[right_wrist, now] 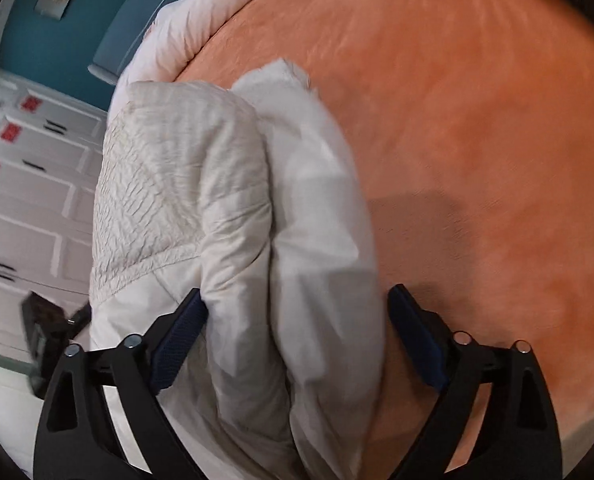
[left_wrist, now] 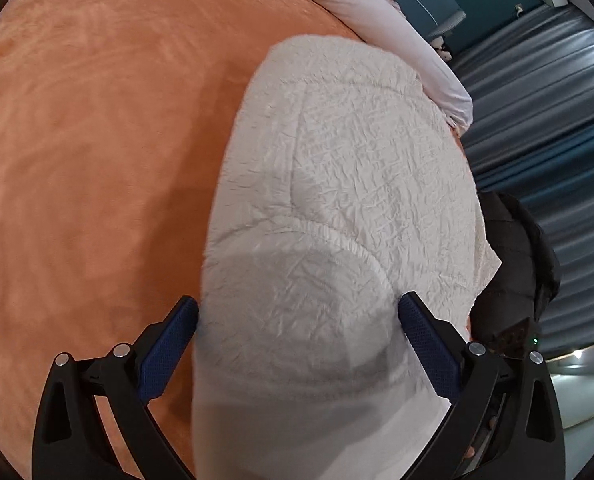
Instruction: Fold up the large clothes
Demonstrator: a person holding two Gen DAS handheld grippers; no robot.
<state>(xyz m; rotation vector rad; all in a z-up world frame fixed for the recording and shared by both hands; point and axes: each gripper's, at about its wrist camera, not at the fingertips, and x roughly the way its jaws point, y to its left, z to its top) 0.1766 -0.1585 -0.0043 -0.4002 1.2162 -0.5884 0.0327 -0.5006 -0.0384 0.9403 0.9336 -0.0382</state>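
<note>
A white quilted padded garment (left_wrist: 357, 152) lies folded on the orange bedcover (left_wrist: 97, 140). It runs lengthways away from me in the left wrist view. My left gripper (left_wrist: 297, 308) stands open over its near end, with the cloth passing between the blue pads (left_wrist: 173, 348). In the right wrist view the same garment (right_wrist: 185, 168) shows as two puffy folds side by side. My right gripper (right_wrist: 297, 300) is open around them. Its left fingertip sits against the cloth and its right fingertip stands clear of it over the bedcover (right_wrist: 477, 120).
A pale pink duvet (left_wrist: 397, 20) (right_wrist: 185, 28) is bunched along the far edge of the bed. Blue curtains (left_wrist: 537, 120) hang beyond the bed. A black padded sleeve (left_wrist: 513, 264) is at the garment's right side. White panelled cabinets (right_wrist: 29, 184) stand past the bed.
</note>
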